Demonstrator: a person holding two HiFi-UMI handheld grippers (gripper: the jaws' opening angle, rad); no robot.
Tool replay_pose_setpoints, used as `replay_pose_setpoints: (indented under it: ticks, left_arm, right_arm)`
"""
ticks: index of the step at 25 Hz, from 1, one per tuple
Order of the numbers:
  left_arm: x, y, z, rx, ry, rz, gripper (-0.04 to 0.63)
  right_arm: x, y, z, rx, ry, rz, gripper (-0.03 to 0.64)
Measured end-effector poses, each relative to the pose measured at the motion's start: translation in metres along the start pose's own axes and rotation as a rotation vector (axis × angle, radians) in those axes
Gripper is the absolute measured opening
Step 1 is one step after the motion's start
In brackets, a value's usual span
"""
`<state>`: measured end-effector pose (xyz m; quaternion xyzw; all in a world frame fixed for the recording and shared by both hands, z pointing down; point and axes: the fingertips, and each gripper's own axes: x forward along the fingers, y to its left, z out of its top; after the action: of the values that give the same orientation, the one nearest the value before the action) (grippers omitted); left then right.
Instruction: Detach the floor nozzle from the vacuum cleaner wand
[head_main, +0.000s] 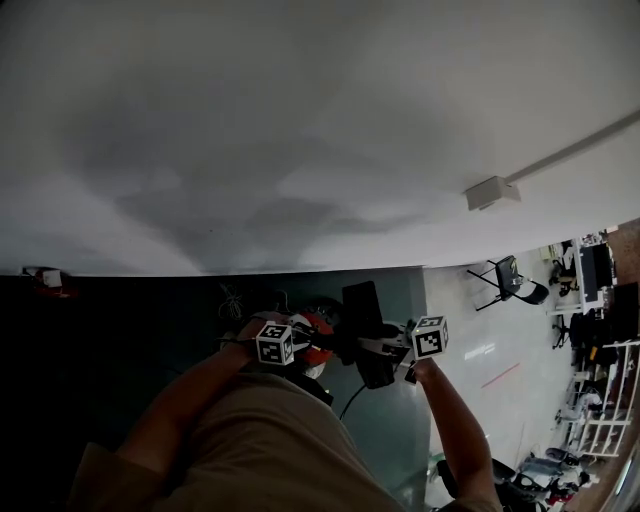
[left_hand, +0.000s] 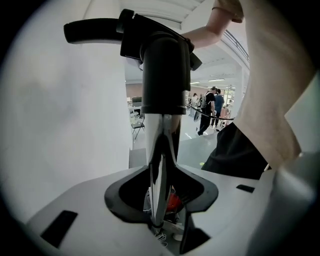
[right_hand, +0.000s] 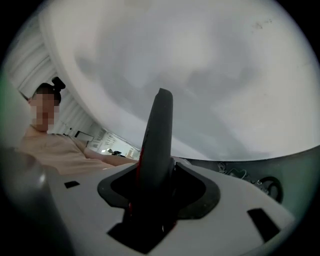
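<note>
I have the vacuum lifted in front of the person's chest, between the two tools. My left gripper (left_hand: 160, 202) is clenched on the polished metal wand (left_hand: 161, 150), which runs up from the jaws into a black plastic collar (left_hand: 165, 70). My right gripper (right_hand: 150, 200) is clamped on a dark, flat-sided piece with a red edge. I take this to be the floor nozzle (right_hand: 156, 140), and it fills the gap between the jaws. In the head view the two marker cubes sit close on either side of that black nozzle, with a red part (head_main: 318, 345) of the vacuum just beside the left tool. I expect the wand to be stiff and light, but its chrome skin looks slick, so the left pads may slide or let the tube spin if I twist hard. Gripping nearer the collar would give more purchase than the bare tube. The nozzle is rigid plastic, bulkier than the wand and off balance, and its flat faces suit the pads well. I can't see a release catch in any view. My judgement is that the joint needs a straight pull along the wand's axis, since bending could strain the plastic socket.
</note>
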<state>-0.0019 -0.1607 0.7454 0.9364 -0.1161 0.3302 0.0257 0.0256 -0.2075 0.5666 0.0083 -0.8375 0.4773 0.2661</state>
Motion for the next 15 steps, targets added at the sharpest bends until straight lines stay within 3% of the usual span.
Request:
replay_pose_setpoints:
  ticks: [1,4,5,6,9,10,11,14,15]
  left_arm:
    - [0.0,0.003,-0.002,-0.009,-0.001,0.003,0.156]
    - [-0.003,0.013,-0.002,-0.044,-0.022,0.021,0.156]
    - [-0.006,0.013,-0.002,-0.049,-0.026,0.025,0.156]
    - [-0.008,0.01,0.0,-0.049,-0.027,0.026,0.156]
    - [-0.011,0.001,0.008,-0.034,-0.019,0.022,0.155]
    - [-0.009,0.001,0.009,-0.031,-0.011,0.021,0.155]
    - [-0.007,0.002,0.007,-0.033,0.0,0.019,0.156]
    - [-0.008,0.003,-0.005,-0.047,0.009,0.018,0.156]
    - [-0.011,0.002,-0.004,-0.05,-0.001,0.027,0.156]
  right_arm:
    - [0.002,0.003,0.002,-0.033,0.011,-0.052,0.225]
    - [0.013,0.023,0.012,-0.247,0.127,-0.317,0.227]
    - [0.014,0.027,0.013,-0.281,0.151,-0.35,0.227]
    - [0.013,0.026,0.013,-0.262,0.149,-0.328,0.227]
    - [-0.004,0.014,0.012,-0.047,0.057,-0.1,0.222]
    - [-0.007,0.013,0.01,-0.002,0.031,-0.062,0.221]
    - [-0.005,0.014,0.007,0.005,0.023,-0.078,0.221]
    - [0.01,0.027,-0.005,-0.118,0.069,-0.235,0.224]
    - [0.009,0.027,-0.003,-0.12,0.06,-0.226,0.224]
